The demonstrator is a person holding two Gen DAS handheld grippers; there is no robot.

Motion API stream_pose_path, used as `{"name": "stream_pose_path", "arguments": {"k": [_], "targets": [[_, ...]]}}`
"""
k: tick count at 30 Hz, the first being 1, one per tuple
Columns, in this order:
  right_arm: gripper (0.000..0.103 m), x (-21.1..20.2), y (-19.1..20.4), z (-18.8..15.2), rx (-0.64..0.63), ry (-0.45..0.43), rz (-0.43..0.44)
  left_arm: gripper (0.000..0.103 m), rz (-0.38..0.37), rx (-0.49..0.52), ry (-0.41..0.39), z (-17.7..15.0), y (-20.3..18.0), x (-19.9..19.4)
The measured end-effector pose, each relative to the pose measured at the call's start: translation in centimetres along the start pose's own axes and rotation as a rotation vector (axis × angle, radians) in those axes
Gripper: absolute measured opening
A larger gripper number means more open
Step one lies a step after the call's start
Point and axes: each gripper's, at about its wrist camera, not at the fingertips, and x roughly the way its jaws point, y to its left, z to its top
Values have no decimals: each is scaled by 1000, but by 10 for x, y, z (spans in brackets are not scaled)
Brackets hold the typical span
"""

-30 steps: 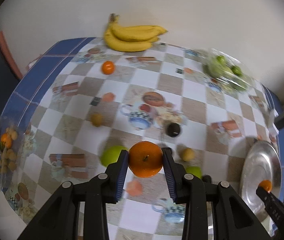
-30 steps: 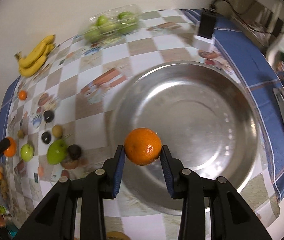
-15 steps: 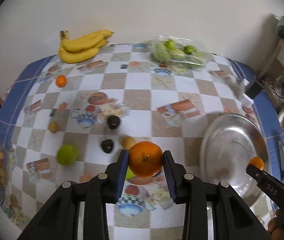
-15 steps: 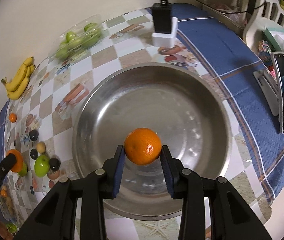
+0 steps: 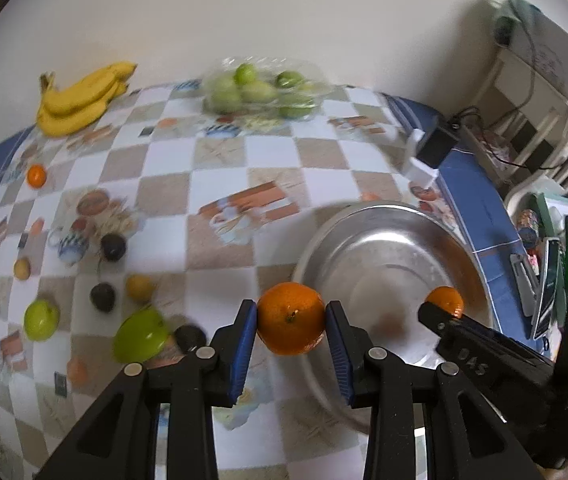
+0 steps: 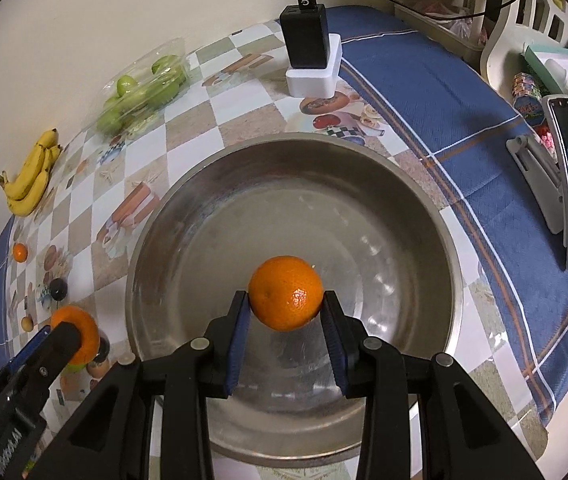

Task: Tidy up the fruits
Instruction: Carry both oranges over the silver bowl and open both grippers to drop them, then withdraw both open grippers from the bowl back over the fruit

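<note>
Oranges, 2 round bright ones, sit between the blue pads of the 2 grippers, 1 in each. The left gripper (image 5: 291, 322) is closed on its round orange fruit (image 5: 291, 319), both pads pressing the sides, and holds it in the air just beside the left rim of the wide shiny steel bowl (image 6: 404, 208). The right gripper (image 6: 286, 309) is closed in the same way on the second round orange fruit (image 6: 286, 298), which hangs above the inside of the bowl, near its front part.

Left of the bowl, on the checkered tablecloth with printed pictures (image 5: 219, 184), lie 2 green apples (image 5: 139, 335), some small dark round fruits (image 5: 102, 297), small yellowish fruits (image 5: 139, 287) and 1 little orange (image 5: 36, 175). Far behind, at the wall, are a bunch of yellow bananas (image 5: 79, 100) and a clear plastic box of green fruits (image 5: 259, 90). A black charger on a white block (image 6: 311, 54) stands behind the bowl, at the edge of the blue cloth (image 6: 464, 120).
</note>
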Motion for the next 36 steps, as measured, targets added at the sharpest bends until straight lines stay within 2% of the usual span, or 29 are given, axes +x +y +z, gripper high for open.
{"name": "stream_pose_path", "arguments": {"k": [5, 9, 10, 15, 29, 33, 36], "targets": [[38, 5, -5, 3, 12, -21, -10, 38, -22, 51, -28, 0, -18, 10], [38, 6, -10, 5, 42, -48, -43, 38, -12, 88, -31, -4, -30, 21], [38, 6, -11, 6, 42, -41, -25, 38, -14, 93, -27, -5, -32, 25], [38, 12, -17, 6, 64, -18, -46, 38, -18, 88, 6, -7, -33, 37], [39, 19, -21, 2, 88, 19, -70, 39, -39, 76, 27, -8, -30, 40], [46, 15, -20, 4, 85, 7, -70, 45, -46, 77, 11, -5, -30, 34], [46, 9, -19, 4, 84, -5, -69, 45, -47, 71, 1, -2, -28, 28]]}}
